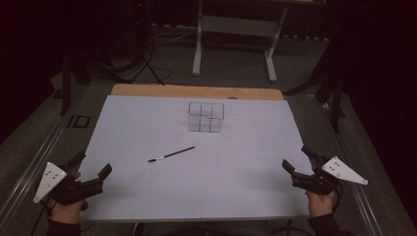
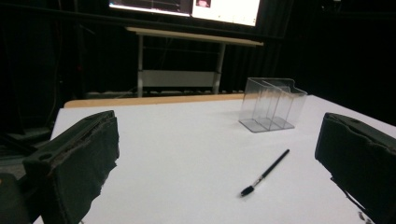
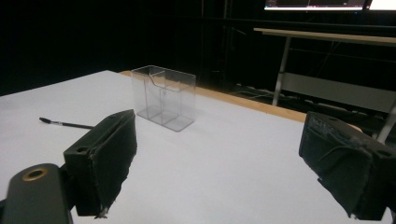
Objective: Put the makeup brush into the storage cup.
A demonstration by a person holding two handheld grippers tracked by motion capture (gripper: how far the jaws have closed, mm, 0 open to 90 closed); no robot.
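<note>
A white sheet (image 1: 196, 167) covers most of a wooden table (image 1: 196, 91), and nothing lies between either gripper and the things at its middle. A black pen (image 1: 171, 154) lies flat on the sheet near the centre, slanted, with its tip towards the near left. Beyond it, towards the far side, stands a clear plastic organiser (image 1: 206, 117), upright and well apart from the pen. Its inner walls split it into compartments, and all look empty. Behind the table a light-coloured desk frame (image 1: 236, 29) stands on the dark floor.

The left gripper (image 1: 91, 173) is held at the near left corner of the sheet, pointing towards the middle, with its jaws wide apart and nothing between them. The right gripper (image 1: 298, 158) is held at the near right edge, angled inward and away, its jaws likewise spread wide and empty. Both are well apart from the pen and the organiser.
</note>
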